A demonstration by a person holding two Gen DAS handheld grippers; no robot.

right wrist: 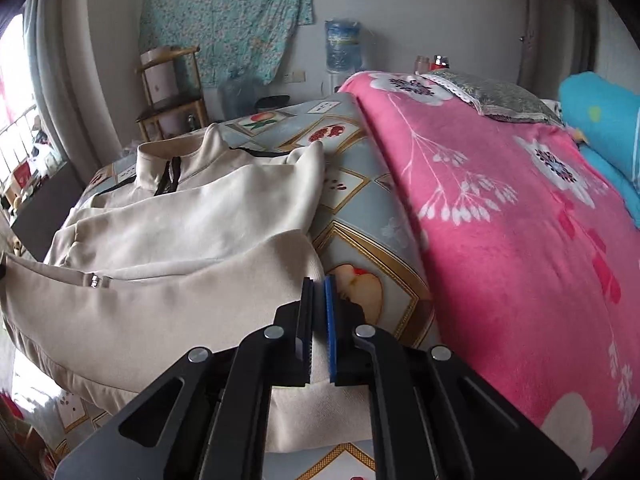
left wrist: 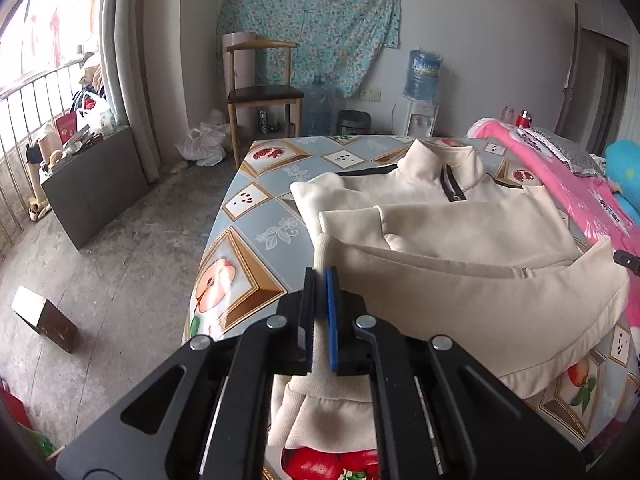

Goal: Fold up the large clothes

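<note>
1. my left tongs (left wrist: 321, 280) were clamped on the near left corner of the cream jacket (left wrist: 460, 240); the black finger and the blue finger pinched the fabric between them, and the ribbed hem bunched up under the jaws.
2. my right tongs (right wrist: 319, 286) were clamped the same way on the jacket's near right corner (right wrist: 160, 280), cloth squeezed flat between the two pads.
3. the jacket lay across the table (left wrist: 256, 208), which wore a pale blue cloth printed with fruit in gold frames. its collar and black zipper (left wrist: 452, 186) pointed to the far side, away from me.
4. both sleeves were already folded in over the chest, one lying above the other, and the bottom edge stretched between my two grips, raised off the table.
5. a small metal snap (right wrist: 95, 279) showed along that raised edge in the right view.
6. just beside the table on the right sat a bed under a pink flowered blanket (right wrist: 500, 220), with a blue cushion (right wrist: 600, 120) further back.
7. against the far wall stood a wooden chair (left wrist: 260, 96) and a water dispenser (left wrist: 420, 92) with a blue bottle on top.
</note>
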